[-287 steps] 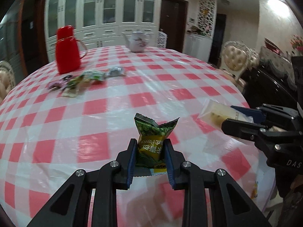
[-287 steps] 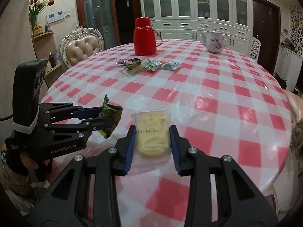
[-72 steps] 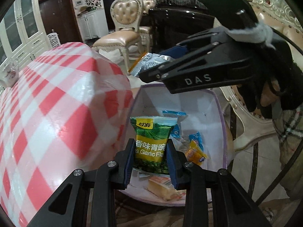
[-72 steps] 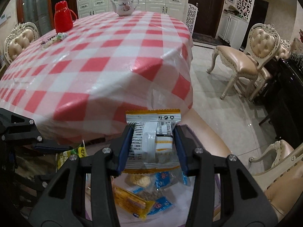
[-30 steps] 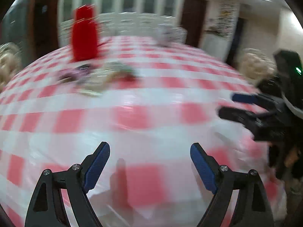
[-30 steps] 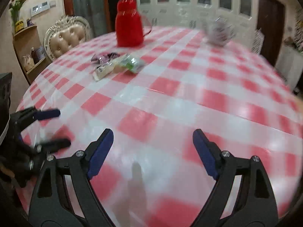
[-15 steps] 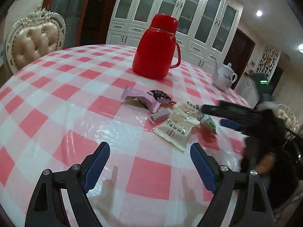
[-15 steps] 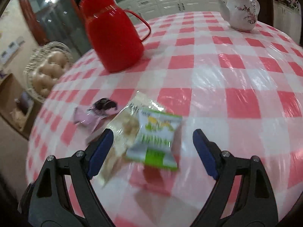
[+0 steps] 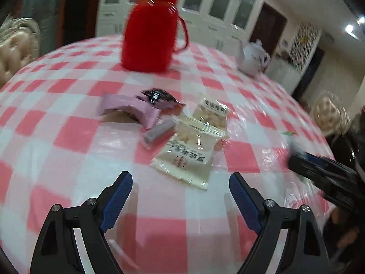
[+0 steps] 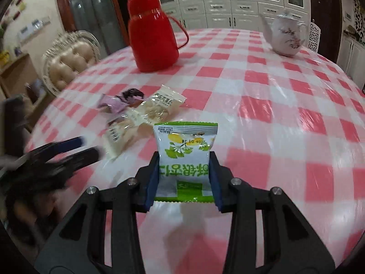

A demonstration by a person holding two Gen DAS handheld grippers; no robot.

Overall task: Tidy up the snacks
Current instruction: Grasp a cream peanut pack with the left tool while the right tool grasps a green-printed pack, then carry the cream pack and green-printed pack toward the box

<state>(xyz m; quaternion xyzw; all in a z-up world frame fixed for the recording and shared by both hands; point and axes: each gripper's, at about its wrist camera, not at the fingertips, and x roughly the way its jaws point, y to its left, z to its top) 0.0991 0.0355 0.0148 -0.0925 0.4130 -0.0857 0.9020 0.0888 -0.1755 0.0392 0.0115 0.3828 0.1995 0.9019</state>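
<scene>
In the left wrist view, the left gripper (image 9: 180,190) hangs with its jaws spread wide and nothing between them, just short of a cream snack packet (image 9: 190,154) lying flat on the desk (image 9: 68,137). Only this view shows the small cluster clearly: a second clear packet of pale pieces (image 9: 212,114) just behind the first, a pink wrapper (image 9: 130,109), a dark wrapper (image 9: 159,97) and a small grey bar (image 9: 159,132). Behind them stand a blurred red thermos (image 9: 150,38) and a white teapot (image 9: 253,58). The right gripper's fingers (image 9: 319,166) enter at the right edge; its load is not readable here.

The right wrist view alone shows that load: the right gripper (image 10: 184,178) is clamped on a white-and-green snack packet (image 10: 184,155), held upright above the desk, its printing upside down, with yellow fruit and green leaves pictured. The left gripper (image 10: 75,148) appears blurred at left, jaws apart.
</scene>
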